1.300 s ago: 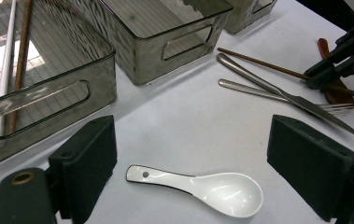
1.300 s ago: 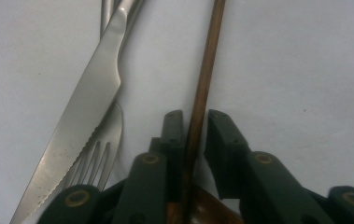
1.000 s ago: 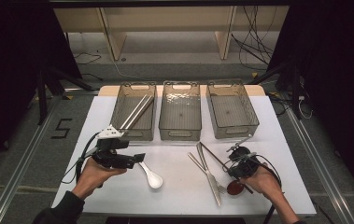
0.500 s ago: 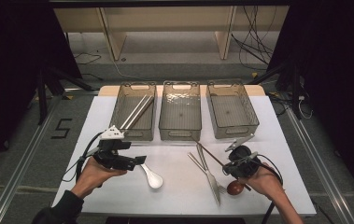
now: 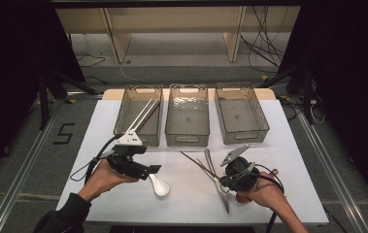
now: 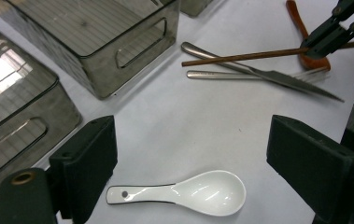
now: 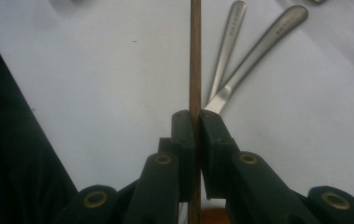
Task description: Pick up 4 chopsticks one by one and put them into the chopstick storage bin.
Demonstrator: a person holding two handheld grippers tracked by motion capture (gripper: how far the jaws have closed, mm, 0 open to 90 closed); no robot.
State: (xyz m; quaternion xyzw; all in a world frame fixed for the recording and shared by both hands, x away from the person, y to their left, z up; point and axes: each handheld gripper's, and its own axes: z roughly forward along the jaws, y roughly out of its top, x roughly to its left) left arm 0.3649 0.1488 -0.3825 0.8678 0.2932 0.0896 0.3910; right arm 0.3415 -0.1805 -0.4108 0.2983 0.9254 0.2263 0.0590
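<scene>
My right gripper point(image 5: 224, 177) point(image 7: 195, 123) is shut on a thin brown chopstick point(image 7: 195, 56) point(image 5: 196, 162), held a little above the white table at the front right, with its free end slanting toward the table's middle. In the left gripper view the same chopstick point(image 6: 254, 56) crosses above a steel knife point(image 6: 277, 77) and fork point(image 6: 212, 74). My left gripper point(image 5: 153, 170) point(image 6: 193, 154) stands open at the front left, its jaws wide apart. A white ceramic spoon point(image 6: 188, 192) point(image 5: 159, 185) lies on the table just below and between them, untouched.
Three smoky clear bins stand in a row at the back: the left bin point(image 5: 121, 124) holds pale chopsticks point(image 5: 142, 114), while the middle bin point(image 5: 187, 141) and right bin point(image 5: 243, 138) look bare. A brown wooden spoon point(image 6: 300, 23) lies beside the right hand.
The right gripper has lifted the brown chopstick off the table and drifted slightly left. The left gripper has slid right, closer over the white spoon.
</scene>
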